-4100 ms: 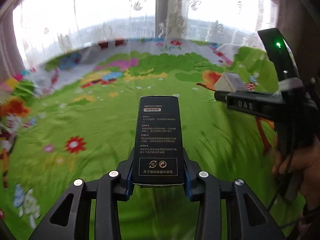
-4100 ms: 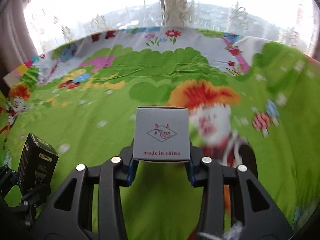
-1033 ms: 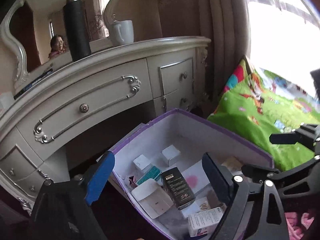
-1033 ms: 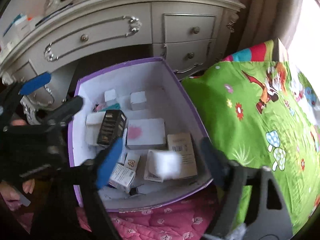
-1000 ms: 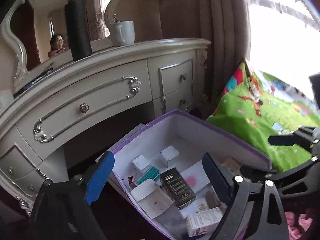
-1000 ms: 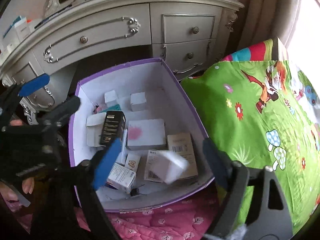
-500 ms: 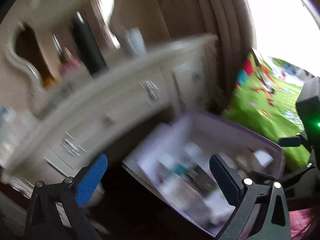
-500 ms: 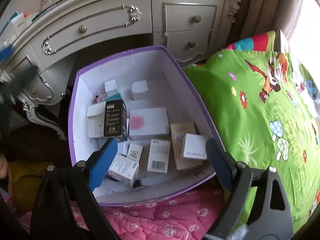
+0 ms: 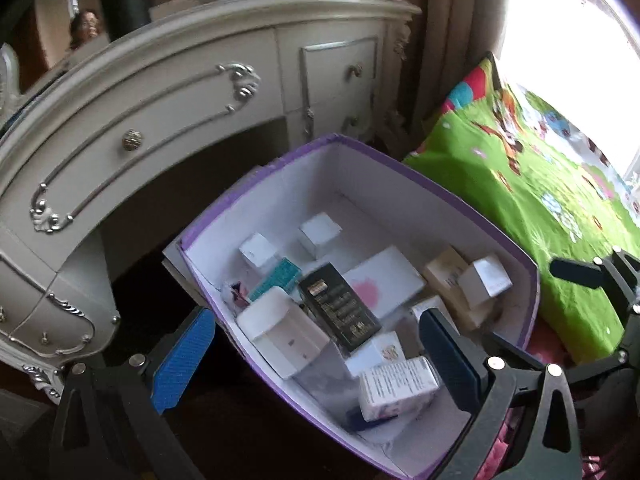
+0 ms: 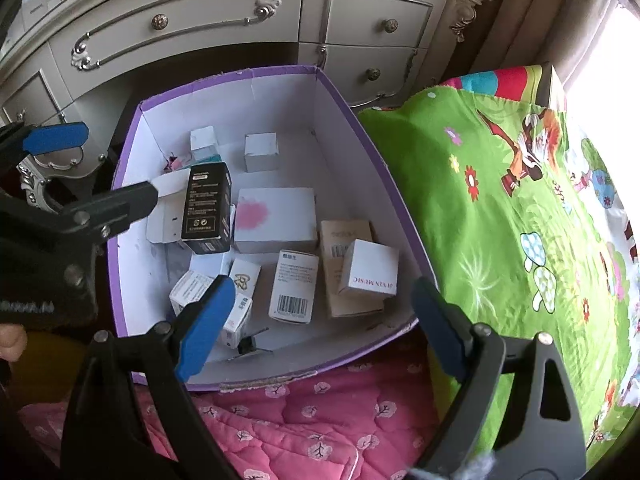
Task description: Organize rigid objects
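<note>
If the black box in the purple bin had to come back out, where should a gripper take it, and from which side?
Judging by its pose, from above, across the two long narrow sides of the black box. It lies flat on other boxes, label up, so those edges stand exposed inside the purple bin.

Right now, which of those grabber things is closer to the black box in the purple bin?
Left. The left gripper hangs open at the bin's left wall, beside the black box. The right gripper, also open, hovers over the purple bin at its near edge.
</note>
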